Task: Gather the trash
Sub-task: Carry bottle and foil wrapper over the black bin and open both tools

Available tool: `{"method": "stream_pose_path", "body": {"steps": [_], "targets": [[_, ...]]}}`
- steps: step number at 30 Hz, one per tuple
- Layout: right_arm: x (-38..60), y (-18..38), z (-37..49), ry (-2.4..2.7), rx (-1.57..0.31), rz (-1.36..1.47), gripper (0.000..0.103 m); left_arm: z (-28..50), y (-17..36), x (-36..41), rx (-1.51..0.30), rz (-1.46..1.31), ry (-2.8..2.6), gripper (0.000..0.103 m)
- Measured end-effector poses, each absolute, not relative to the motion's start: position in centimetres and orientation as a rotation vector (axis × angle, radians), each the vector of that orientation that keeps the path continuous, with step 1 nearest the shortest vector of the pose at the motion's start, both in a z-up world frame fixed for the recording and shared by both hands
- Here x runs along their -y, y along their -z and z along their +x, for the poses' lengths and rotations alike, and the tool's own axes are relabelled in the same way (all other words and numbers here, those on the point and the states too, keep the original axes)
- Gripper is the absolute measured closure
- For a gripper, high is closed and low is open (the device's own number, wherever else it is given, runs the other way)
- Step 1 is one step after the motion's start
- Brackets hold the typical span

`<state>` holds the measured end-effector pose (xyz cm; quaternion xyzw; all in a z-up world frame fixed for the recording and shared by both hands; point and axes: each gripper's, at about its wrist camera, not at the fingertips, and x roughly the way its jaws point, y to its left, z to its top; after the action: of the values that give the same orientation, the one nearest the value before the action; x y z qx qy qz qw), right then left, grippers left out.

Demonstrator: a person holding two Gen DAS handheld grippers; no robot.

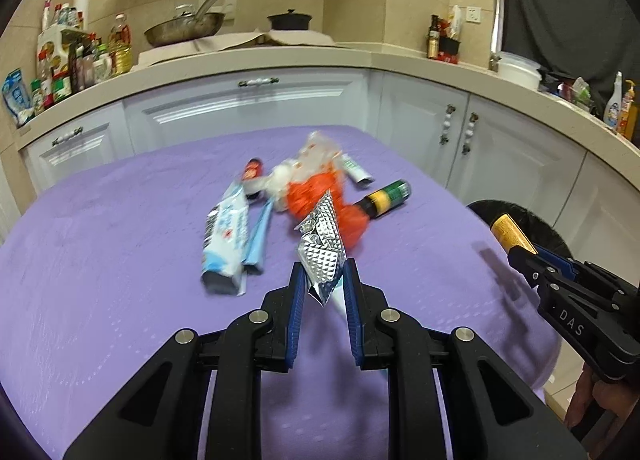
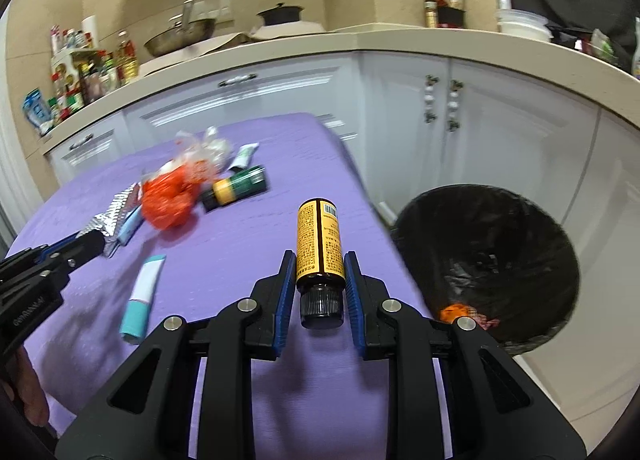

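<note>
Trash lies in a loose heap on the purple tablecloth, and two pieces are already lifted off it. One is a crinkled silver foil wrapper with a quilted, mirror-like pattern, pinched at its lower end between the closed fingers of the left gripper. The other is a small yellow bottle with dense printed text, a barcode and a black ribbed cap, clamped at its neck end by the right gripper, cap pointing back toward the handle, above the table's right side.

On the cloth I count one crumpled orange plastic bag tangled with clear film, one dark bottle with green and yellow bands lying on its side just beside it, one white and blue box lying flat, one small white tube behind the heap, one red-ended tube, and one white and teal tube lying alone nearer the front edge.

Beside the table on the right stands one bin lined with a black bag; inside it sits something orange and a few small scraps I cannot identify.
</note>
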<state>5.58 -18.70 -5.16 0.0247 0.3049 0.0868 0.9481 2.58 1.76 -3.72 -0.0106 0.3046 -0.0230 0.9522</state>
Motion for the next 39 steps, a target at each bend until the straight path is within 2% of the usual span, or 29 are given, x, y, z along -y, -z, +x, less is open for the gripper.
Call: {"method": "stream_pose_path", "body": {"steps": [18, 39], "targets": [[30.1, 3.6, 5.6, 0.076, -0.544, 0.125, 0.079, 6.3, 1.5, 9.7, -0.555, 0.051, 0.262, 0.083], [37.7, 5.8, 8.0, 0.158, -0.559, 0.185, 0.079, 10.0, 3.6, 19.2, -0.604, 0.148, 0.335, 0.083]]}}
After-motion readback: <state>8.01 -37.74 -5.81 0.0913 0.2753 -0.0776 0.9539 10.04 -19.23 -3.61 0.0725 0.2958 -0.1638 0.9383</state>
